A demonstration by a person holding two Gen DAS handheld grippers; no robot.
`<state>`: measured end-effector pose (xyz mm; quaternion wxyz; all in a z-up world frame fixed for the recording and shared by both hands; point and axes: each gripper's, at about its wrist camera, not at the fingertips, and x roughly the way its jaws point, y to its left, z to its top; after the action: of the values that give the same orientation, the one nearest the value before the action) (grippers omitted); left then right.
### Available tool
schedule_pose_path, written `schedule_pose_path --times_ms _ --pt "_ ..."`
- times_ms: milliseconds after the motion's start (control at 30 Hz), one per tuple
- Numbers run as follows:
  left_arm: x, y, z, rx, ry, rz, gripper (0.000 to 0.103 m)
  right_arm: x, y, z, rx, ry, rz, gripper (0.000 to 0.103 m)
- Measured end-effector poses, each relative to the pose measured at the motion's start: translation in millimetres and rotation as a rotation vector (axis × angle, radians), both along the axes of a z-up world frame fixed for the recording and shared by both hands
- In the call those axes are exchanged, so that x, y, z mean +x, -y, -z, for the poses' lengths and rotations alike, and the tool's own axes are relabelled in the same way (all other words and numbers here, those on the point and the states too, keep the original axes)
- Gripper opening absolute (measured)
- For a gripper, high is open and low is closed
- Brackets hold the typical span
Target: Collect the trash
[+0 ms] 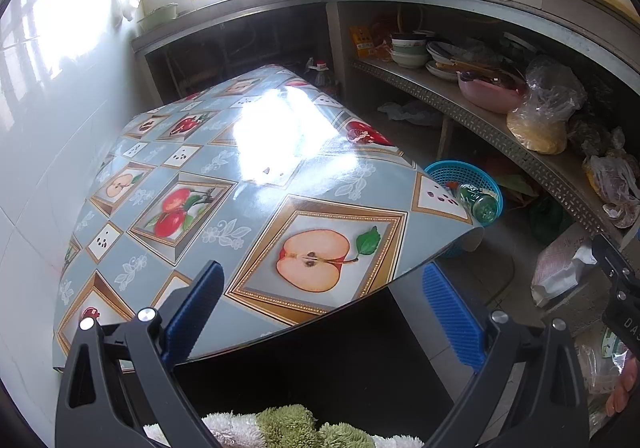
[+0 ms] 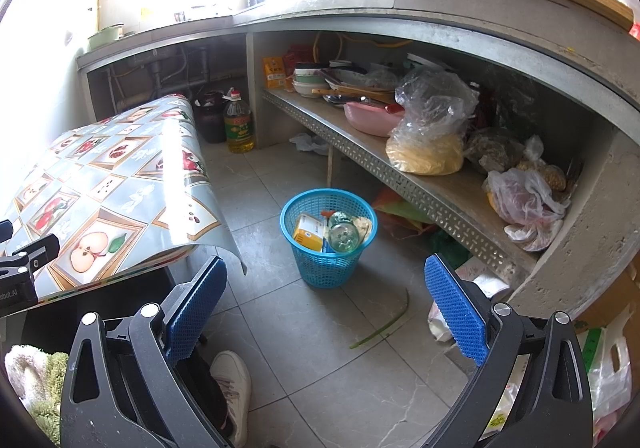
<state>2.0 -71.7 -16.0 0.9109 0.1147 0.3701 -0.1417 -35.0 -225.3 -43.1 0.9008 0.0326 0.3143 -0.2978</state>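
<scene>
Grey tiled kitchen floor [image 2: 340, 360]: blue plastic mesh basket [image 2: 326, 268] w/ clear glass bottle [image 2: 343, 236] & yellow carton [image 2: 309, 232] inside. Left gripper [image 1: 322, 312] & right gripper [image 2: 326, 308] both spread wide, nothing held.

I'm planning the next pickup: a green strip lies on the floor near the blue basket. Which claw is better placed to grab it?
Probably the right claw: open, it faces the floor with the strip ahead between its fingers, near the basket. The left claw, also open, points over the table.

Glossy tablecloth [image 1: 256, 175]; blue plastic mesh basket [image 2: 326, 264].
</scene>
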Motion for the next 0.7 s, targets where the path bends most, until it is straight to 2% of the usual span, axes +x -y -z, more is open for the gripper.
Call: schedule_pose_path --times_ms 700 --pt "0.4 -0.9 1.4 0.003 -0.006 -0.002 0.097 -0.3 -0.6 0.5 0.001 0.0 0.002 0.095"
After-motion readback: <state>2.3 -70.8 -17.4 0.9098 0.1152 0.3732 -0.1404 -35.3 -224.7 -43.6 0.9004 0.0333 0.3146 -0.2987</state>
